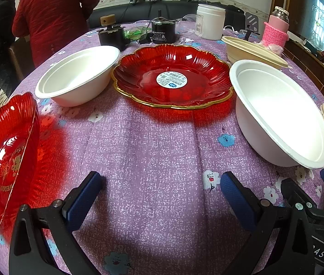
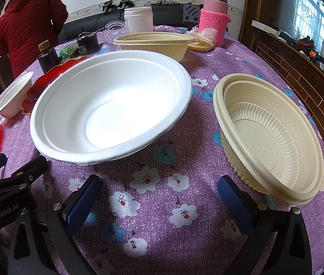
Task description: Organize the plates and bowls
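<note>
In the left wrist view, a red gold-rimmed plate (image 1: pixel 173 78) lies in the table's middle, and a second red plate (image 1: pixel 6 160) lies at the near left. A white bowl (image 1: pixel 79 73) sits at the back left and a larger white bowl (image 1: pixel 278 114) at the right. My left gripper (image 1: pixel 159 183) is open and empty above bare cloth. In the right wrist view, the large white bowl (image 2: pixel 111 105) is ahead, a beige bowl (image 2: pixel 269 137) to its right, and another beige bowl (image 2: pixel 155 45) behind. My right gripper (image 2: pixel 159 185) is open and empty.
The table carries a purple flowered cloth (image 1: pixel 152 151). At the back stand a white jar (image 1: pixel 210 21), a pink-sleeved flask (image 2: pixel 214 16), and black devices (image 1: pixel 162 31). Two people (image 1: pixel 54 11) stand at the far left. A wooden cabinet (image 2: pixel 299 68) runs along the right.
</note>
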Available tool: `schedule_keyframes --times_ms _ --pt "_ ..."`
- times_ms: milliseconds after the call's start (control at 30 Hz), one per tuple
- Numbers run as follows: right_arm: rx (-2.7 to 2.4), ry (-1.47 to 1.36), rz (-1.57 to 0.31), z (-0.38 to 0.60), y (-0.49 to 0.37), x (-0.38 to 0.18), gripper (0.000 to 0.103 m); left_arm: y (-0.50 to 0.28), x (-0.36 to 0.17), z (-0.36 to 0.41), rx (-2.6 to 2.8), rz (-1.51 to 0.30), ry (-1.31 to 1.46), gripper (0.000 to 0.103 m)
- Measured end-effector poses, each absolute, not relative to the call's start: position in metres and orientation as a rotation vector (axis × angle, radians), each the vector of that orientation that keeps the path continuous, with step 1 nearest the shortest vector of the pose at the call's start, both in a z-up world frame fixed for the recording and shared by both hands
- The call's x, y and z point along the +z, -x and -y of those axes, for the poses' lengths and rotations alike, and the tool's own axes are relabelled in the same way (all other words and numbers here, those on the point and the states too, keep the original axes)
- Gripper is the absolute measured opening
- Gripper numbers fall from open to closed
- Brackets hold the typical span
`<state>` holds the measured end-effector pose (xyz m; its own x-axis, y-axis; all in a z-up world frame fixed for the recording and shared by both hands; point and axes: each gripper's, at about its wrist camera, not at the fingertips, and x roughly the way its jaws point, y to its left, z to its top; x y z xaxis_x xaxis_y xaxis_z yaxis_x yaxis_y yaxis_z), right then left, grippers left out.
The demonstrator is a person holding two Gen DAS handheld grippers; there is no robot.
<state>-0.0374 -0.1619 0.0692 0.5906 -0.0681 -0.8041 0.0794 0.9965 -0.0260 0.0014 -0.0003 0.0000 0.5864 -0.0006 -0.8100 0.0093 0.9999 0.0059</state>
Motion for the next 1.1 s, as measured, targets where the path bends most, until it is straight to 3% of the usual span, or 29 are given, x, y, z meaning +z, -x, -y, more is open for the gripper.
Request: schedule_keyframes --times_ms 833,900,1100 --pt "-0.063 -0.015 -0.967 0.161 0.038 0.070 0.102 0.053 0.003 0.001 -0.071 -1.015 -0.039 0.103" --pt "-0.057 -0.011 -0.975 0.161 0.039 0.070 0.102 0.067 0.009 -0.002 -0.130 -1.018 -0.012 0.099" --pt "-0.047 -0.001 -0.973 0.158 0.043 0.070 0.102 0.129 0.061 -0.036 -0.273 -0.829 0.085 0.096"
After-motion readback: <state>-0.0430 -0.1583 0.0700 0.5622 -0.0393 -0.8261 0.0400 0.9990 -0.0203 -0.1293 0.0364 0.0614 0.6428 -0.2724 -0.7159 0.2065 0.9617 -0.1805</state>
